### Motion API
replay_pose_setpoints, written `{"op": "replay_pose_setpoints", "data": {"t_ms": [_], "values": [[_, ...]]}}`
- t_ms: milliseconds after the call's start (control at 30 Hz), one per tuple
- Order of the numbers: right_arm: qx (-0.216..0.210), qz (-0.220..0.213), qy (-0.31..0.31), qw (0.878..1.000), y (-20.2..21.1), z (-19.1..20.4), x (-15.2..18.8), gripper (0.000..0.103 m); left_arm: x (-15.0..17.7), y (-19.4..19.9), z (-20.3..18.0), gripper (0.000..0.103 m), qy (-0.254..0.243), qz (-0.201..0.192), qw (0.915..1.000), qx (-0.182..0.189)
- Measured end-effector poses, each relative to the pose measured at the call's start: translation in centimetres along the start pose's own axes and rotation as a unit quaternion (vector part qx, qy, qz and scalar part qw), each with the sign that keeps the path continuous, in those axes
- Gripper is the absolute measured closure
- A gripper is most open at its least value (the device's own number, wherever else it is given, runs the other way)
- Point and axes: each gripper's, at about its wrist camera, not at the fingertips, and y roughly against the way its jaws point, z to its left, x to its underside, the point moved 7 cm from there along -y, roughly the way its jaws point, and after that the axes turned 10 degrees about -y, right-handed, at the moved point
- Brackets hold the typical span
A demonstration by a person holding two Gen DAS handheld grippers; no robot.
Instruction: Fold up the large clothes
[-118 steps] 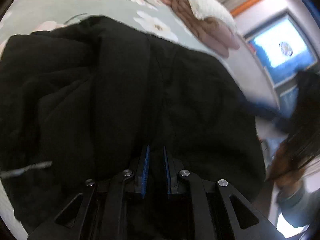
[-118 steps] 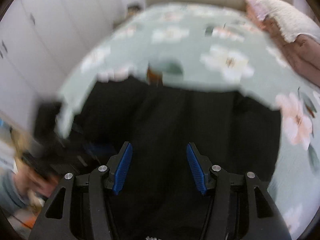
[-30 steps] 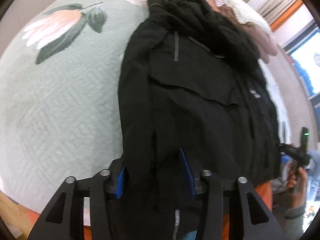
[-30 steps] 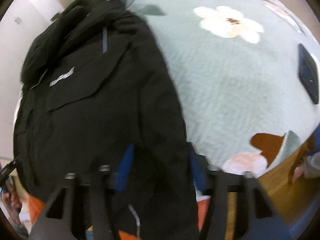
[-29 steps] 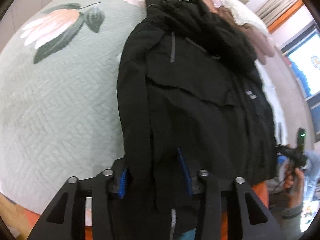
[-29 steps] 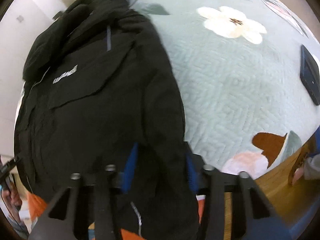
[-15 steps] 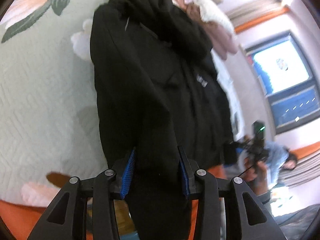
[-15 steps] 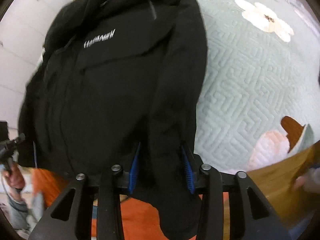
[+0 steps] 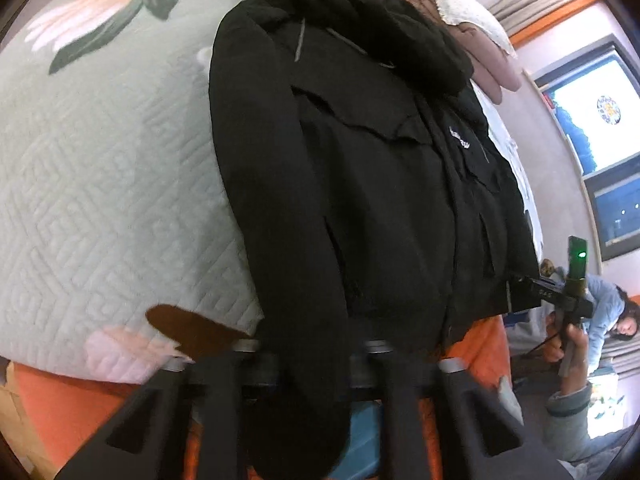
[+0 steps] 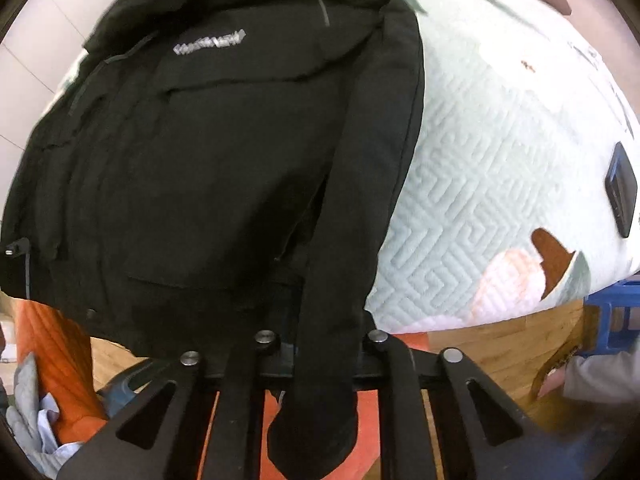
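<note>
Two grippers, left and right, each pinch black padded jacket sleeve; mint quilted floral bedspread; chest logo unreadable.

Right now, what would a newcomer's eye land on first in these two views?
The big black jacket fills both views, spread lengthwise on the pale green floral quilt. One sleeve runs down into each tool, left tool and right tool. A dark phone-like slab lies apart on the quilt at the right.

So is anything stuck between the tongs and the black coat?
No. Each sleeve of the black coat runs straight into its tongs: left tongs, right tongs. Nothing else shows between them.
</note>
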Motion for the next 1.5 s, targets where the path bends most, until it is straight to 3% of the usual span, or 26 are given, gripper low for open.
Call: {"op": "replay_pose_setpoints", "data": {"t_ms": [133,267,467,600,700,767,833,933,1067,1133,1300,1500], "values": [[-0.045,-0.022,-0.017,0.999,4.2,-1.1,-0.8,0.090,-1.7,2.8,-1.1,0.091,0.004,-0.047,0.9982,0.036],[-0.107,-0.053,-0.025,0.993,9.2,-1.1,-3.6,0.090,-5.5,6.8,-1.8,0.091,0.004,-0.117,0.9890,0.091],[-0.179,-0.127,-0.057,0.974,16.1,-2.1,-12.2,0.089,-14.3,11.2,-1.7,0.086,0.016,-0.178,0.9708,0.161],[-0.172,-0.161,-0.070,0.969,17.6,-2.0,-17.4,0.089,-21.6,12.8,-1.8,0.082,-0.015,-0.226,0.9641,0.139],[-0.167,-0.176,-0.094,0.966,16.5,0.7,-22.0,0.083,-27.9,12.1,-0.6,0.081,0.005,-0.256,0.9586,0.124],[-0.144,-0.196,-0.103,0.964,15.0,1.4,-25.7,0.073,-30.9,11.1,0.7,0.079,0.021,-0.267,0.9571,0.110],[-0.114,-0.195,-0.103,0.969,12.0,2.1,-28.7,0.072,-33.9,8.2,2.2,0.078,0.054,-0.262,0.9581,0.102],[-0.096,-0.166,-0.105,0.976,6.1,4.0,-31.3,0.070,-35.8,3.4,5.4,0.077,0.112,-0.244,0.9585,0.097],[-0.069,-0.113,-0.126,0.983,-2.3,4.7,-33.0,0.066,-36.8,-4.6,9.2,0.077,0.152,-0.185,0.9694,0.054],[-0.057,-0.115,-0.129,0.983,-5.1,5.0,-34.0,0.063,-36.6,-7.3,10.3,0.075,0.149,-0.187,0.9705,0.035],[-0.060,-0.137,-0.147,0.978,-7.7,4.3,-34.7,0.060,-36.9,-8.1,9.1,0.075,0.066,-0.212,0.9748,-0.022],[-0.066,-0.138,-0.116,0.981,-5.3,4.4,-34.2,0.057,-36.4,-5.5,8.8,0.075,0.048,-0.195,0.9795,-0.012]]}}
